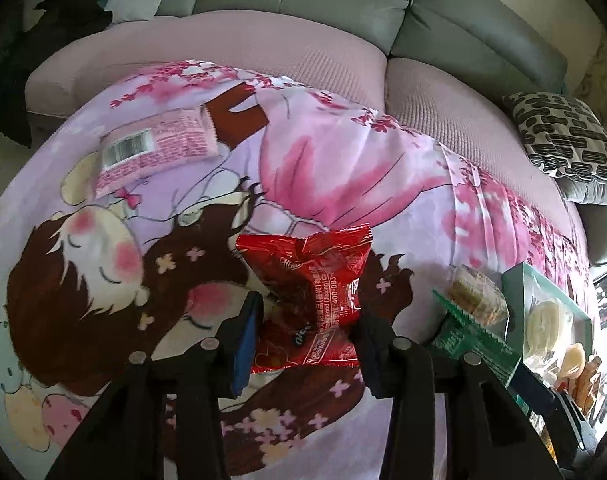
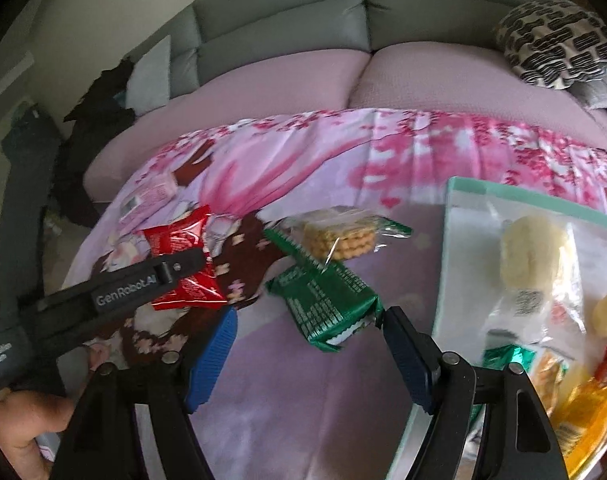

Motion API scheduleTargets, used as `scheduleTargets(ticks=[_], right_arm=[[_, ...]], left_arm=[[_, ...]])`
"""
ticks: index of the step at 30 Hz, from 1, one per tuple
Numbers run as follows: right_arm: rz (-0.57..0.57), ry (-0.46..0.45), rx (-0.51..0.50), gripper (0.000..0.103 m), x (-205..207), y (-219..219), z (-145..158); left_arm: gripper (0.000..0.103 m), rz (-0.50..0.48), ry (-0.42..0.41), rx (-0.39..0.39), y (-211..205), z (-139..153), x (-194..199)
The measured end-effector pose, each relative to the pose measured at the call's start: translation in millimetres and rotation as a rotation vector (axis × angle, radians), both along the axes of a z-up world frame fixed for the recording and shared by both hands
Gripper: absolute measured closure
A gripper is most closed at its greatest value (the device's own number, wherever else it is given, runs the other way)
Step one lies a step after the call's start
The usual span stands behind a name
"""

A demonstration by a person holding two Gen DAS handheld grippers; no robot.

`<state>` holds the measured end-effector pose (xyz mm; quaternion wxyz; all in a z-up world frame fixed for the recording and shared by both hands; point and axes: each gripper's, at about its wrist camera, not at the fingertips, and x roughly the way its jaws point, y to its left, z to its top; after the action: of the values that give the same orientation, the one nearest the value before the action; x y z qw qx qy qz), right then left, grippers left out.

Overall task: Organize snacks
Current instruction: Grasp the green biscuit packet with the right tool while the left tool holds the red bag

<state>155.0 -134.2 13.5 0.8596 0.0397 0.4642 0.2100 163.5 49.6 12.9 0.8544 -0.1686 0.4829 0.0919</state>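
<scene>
Pickup under way: left tool (image 1: pixel 303 312) clenches a crinkled red foil snack packet (image 1: pixel 311 280) above the pink cartoon-print blanket (image 1: pixel 343 168); right tool (image 2: pixel 307 344), released, straddles a green foil wafer packet (image 2: pixel 323 296). Next, likely: carry red packet to the clear-lidded tray (image 2: pixel 455 216).

snack packets (image 2: pixel 323 300) on blanket (image 2: pixel 295 400)

A home living room. A grey sofa (image 2: pixel 287 12) with pink seat covers (image 1: pixel 231 40) stands at the far side. A patterned cushion (image 2: pixel 559 40) lies at its right.
</scene>
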Motion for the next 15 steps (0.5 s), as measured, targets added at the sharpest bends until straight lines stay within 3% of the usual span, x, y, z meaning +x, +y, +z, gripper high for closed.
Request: scheduleTargets(ticks=[9,15], right_arm=[[0.095,0.069,0.081,0.025,-10,20,-5],[0.043,0.031,0.026,0.025,-10,14,0]], left_arm=[[0.058,0.044,0.034,0.014,18,-8,-26],[0.058,0.035,0.041,0.029,16,-9,-26]])
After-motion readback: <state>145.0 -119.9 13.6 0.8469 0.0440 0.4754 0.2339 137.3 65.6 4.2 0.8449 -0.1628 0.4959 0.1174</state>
